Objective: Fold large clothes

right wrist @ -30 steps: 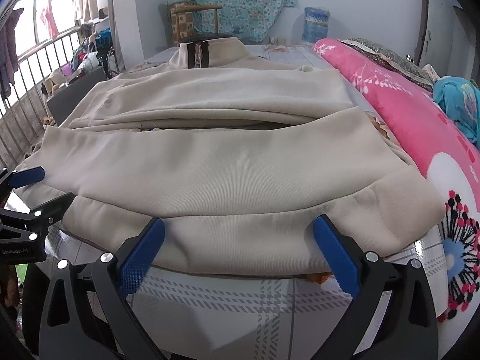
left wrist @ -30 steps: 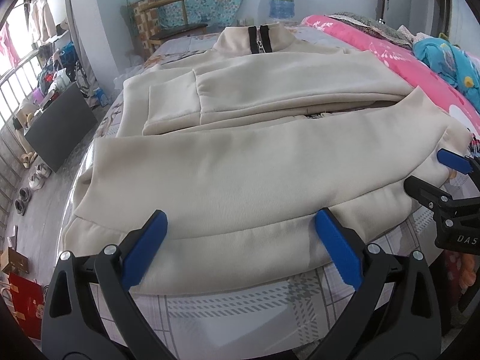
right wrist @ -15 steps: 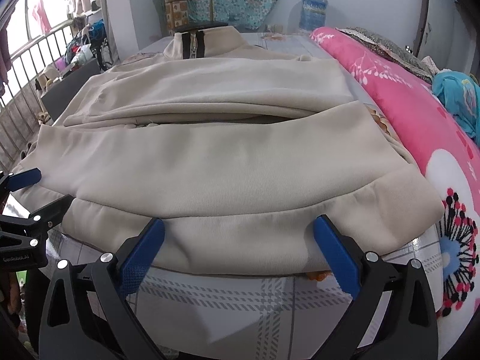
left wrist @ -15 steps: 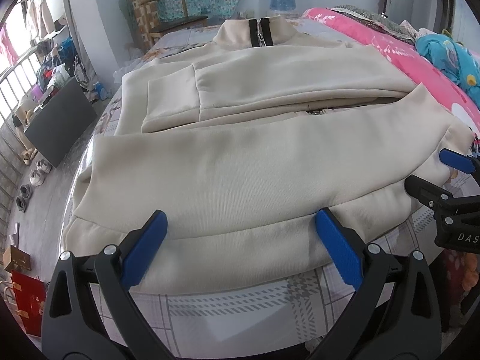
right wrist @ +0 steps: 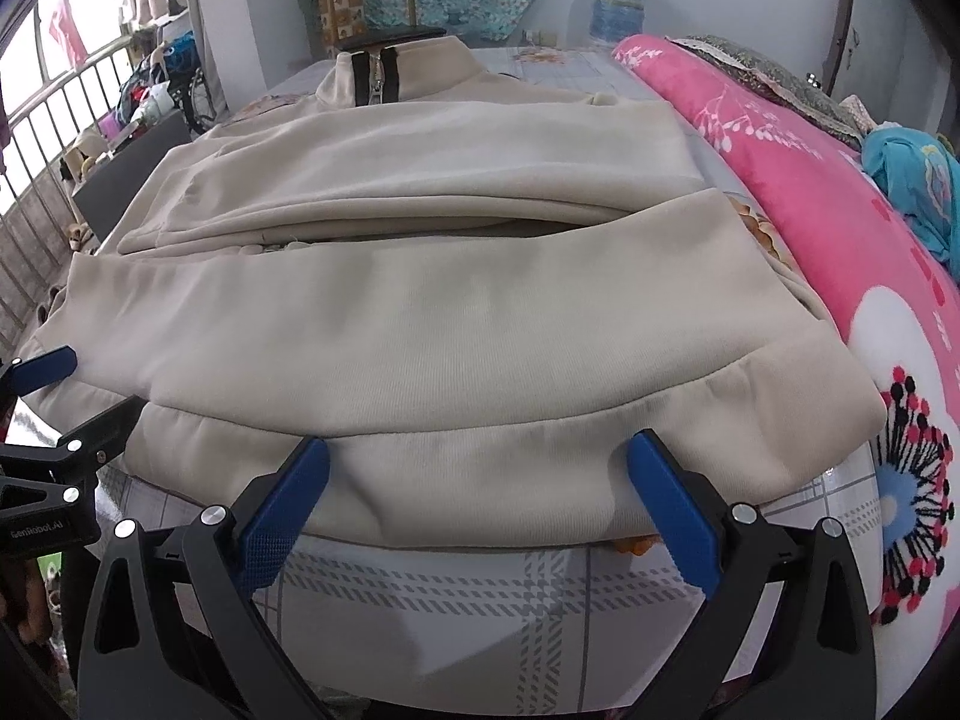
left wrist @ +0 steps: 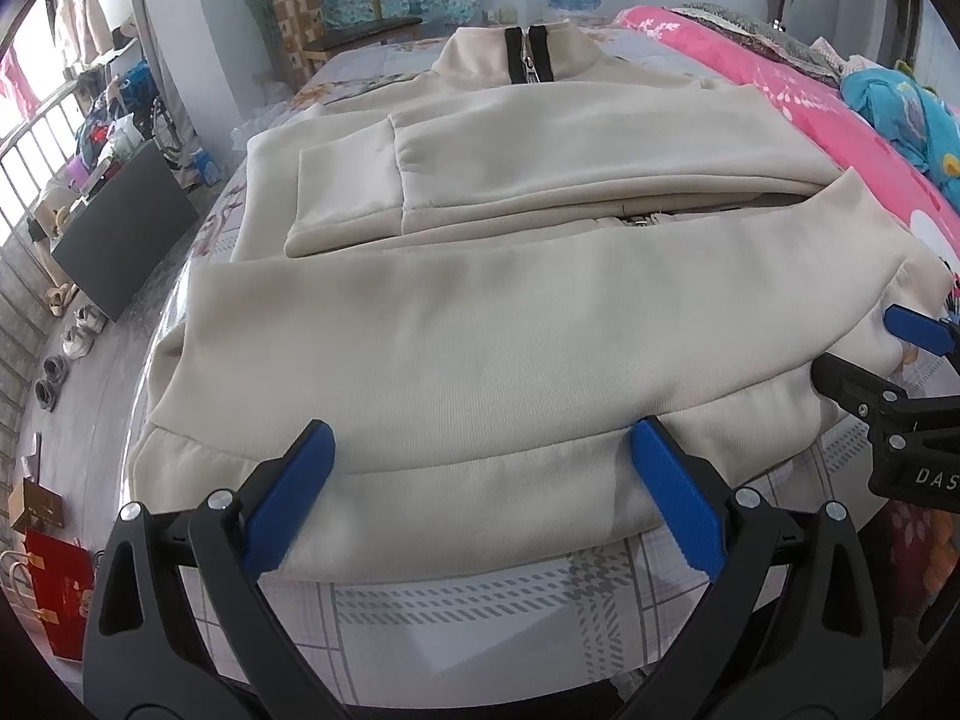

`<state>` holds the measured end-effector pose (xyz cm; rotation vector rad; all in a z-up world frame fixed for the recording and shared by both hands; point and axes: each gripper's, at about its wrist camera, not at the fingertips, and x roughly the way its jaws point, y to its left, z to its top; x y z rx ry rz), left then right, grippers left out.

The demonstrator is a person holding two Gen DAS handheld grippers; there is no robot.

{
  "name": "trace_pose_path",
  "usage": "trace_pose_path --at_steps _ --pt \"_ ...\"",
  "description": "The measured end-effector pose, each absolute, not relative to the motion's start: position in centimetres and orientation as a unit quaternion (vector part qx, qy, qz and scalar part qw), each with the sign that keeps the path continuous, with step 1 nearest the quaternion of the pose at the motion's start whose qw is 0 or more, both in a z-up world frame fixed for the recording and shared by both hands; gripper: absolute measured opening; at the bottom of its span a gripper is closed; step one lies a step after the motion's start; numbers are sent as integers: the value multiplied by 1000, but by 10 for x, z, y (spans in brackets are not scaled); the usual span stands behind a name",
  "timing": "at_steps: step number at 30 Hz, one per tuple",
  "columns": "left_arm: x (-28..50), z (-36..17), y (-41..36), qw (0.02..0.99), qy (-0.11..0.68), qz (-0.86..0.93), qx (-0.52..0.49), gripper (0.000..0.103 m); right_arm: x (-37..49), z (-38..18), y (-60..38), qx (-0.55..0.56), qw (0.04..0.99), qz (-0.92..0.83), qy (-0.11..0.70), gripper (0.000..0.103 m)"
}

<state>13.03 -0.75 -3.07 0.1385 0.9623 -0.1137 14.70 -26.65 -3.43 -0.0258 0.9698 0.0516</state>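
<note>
Jacket (left wrist: 480,324) lies spread on bed (left wrist: 456,618), grippers wide apart.

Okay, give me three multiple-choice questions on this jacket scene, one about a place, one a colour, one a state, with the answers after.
1. Where does the jacket collar lie?
A. At the far end, away from the tools
B. Under the left tool
C. On the pink quilt

2. What colour is the strip beside the collar zip?
A. Red
B. Black
C. Green

3. How are both tools set?
A. Shut on the hem
B. Shut on a sleeve
C. Open, holding nothing

Answers: 1 A, the collar sits beyond the folded sleeves. 2 B, dark bands flank the zip. 3 C, the left tool and right tool both have their jaws spread at the hem.
</note>
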Motion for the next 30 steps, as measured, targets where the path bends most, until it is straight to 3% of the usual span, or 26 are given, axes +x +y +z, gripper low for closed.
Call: trace_pose_path --at_steps 30 --pt "132 -31 -5 883 461 -62 56 96 162 -32 -266 -33 850 47 524 97"
